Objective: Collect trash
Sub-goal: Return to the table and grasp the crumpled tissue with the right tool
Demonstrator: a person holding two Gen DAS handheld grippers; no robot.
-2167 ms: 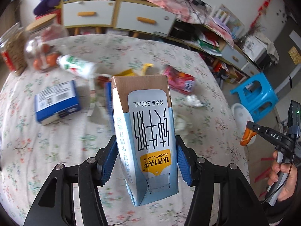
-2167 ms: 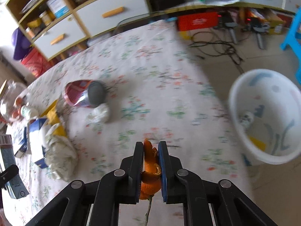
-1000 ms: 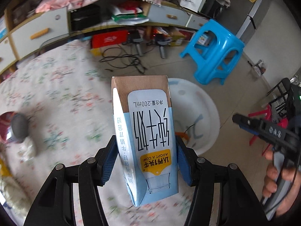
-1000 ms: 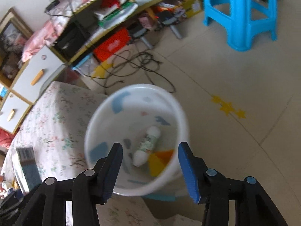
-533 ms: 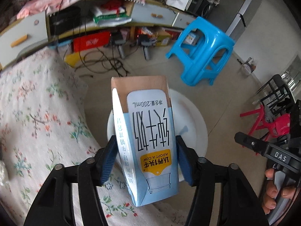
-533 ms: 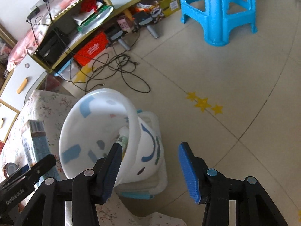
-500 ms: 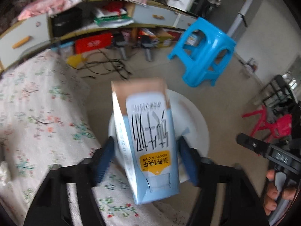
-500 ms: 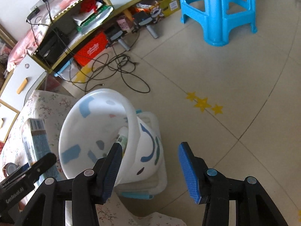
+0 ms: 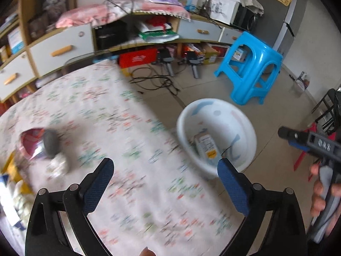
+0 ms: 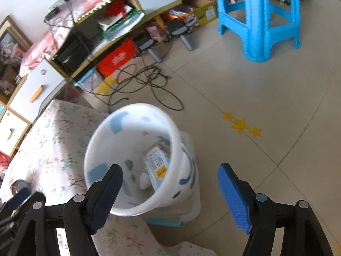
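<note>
The blue and white milk carton (image 9: 205,147) lies inside the white bin (image 9: 245,128) beside the table; it also shows in the right wrist view (image 10: 158,166) within the bin (image 10: 96,140). My left gripper (image 9: 165,183) is open and empty above the floral tablecloth (image 9: 96,106), left of the bin. My right gripper (image 10: 169,188) is open and empty above the bin; it shows at the right edge of the left wrist view (image 9: 298,138). A red crushed can (image 9: 36,144) and a white crumpled wad (image 9: 57,165) lie on the table at left.
A blue plastic stool (image 9: 251,68) stands on the floor behind the bin, also in the right wrist view (image 10: 262,17). Cables (image 10: 145,81) lie on the floor before a cluttered shelf unit (image 9: 127,32). More wrappers (image 9: 12,183) sit at the table's left edge.
My left gripper opened and let go of the milk carton, which dropped into the bin. The left gripper then swung back over the table. The right gripper stayed open over the bin.
</note>
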